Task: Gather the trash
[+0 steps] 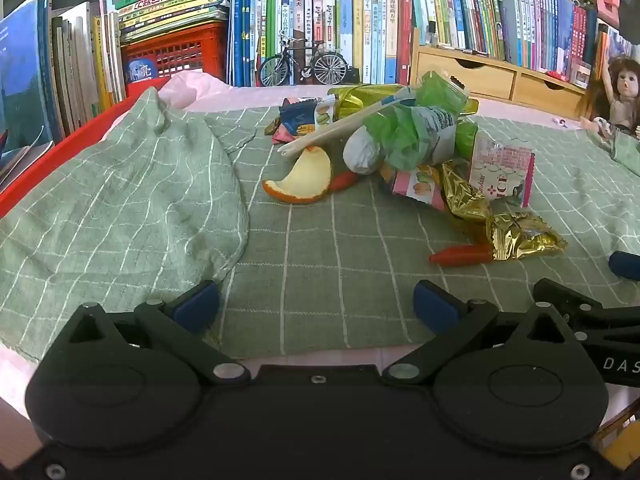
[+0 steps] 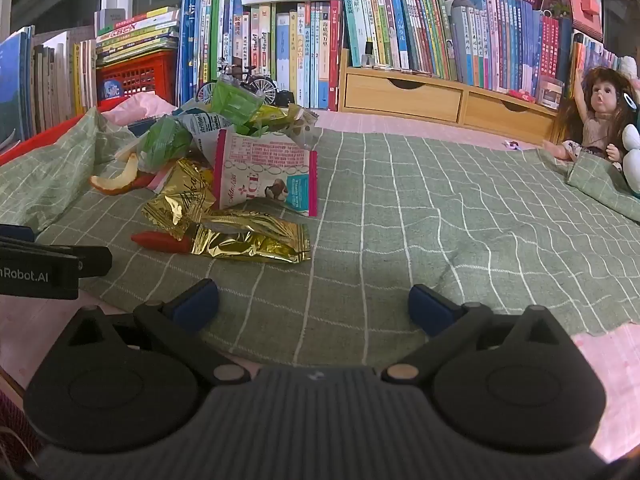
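Where cloth spreads, trash (image 1: 404, 152) lies heaped.

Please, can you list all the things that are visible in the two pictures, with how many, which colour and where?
checked cloth: one, green with white lines, spread over the surface, bunched at the left
gold wrappers: at least two, at the near edge of the trash pile
pink and white wrapper: one, standing in the pile
orange peel: one piece, left of the pile
green wrappers: several, on top of the pile
red crate: one, at the back left, books on it
books: many, mixed colours, along the back
model bicycle: one, black, before the books
wooden drawers: one unit, light wood, back right
doll: one, brown hair, far right
left hand-held gripper: open, empty
right hand-held gripper: open, empty
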Available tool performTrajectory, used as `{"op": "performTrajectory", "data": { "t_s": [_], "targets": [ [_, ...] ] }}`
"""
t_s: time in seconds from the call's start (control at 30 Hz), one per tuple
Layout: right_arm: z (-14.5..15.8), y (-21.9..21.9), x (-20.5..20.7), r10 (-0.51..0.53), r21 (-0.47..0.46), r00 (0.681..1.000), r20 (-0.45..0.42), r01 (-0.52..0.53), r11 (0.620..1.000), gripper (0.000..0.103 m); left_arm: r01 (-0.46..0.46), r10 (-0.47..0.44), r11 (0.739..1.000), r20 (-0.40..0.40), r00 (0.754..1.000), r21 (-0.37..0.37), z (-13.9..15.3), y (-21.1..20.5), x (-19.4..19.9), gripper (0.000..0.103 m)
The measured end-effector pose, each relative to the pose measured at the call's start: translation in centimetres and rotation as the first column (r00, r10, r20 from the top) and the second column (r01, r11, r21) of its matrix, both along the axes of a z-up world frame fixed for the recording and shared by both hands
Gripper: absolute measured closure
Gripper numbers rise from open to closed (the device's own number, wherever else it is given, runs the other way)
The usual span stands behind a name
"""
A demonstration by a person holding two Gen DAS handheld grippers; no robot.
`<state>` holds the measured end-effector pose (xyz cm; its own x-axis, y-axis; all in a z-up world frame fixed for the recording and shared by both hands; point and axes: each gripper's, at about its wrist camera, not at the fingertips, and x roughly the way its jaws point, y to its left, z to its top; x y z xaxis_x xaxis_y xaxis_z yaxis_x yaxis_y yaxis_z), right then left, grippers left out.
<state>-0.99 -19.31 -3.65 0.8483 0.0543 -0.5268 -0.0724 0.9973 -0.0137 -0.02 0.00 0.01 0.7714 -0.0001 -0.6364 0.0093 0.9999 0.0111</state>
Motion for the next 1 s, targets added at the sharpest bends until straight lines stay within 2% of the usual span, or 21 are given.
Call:
{"op": "performTrajectory", "data": {
  "t_s": [1.0],
  "targets": [
    [0.02, 0.04, 0.05, 0.0, 0.0, 1.0, -0.003, 0.0, 1.0, 0.0, -0.001, 0.001, 1.0, -0.01, 1.0, 0.003, -0.01, -0.02, 0.04, 0.0]
  ]
}}
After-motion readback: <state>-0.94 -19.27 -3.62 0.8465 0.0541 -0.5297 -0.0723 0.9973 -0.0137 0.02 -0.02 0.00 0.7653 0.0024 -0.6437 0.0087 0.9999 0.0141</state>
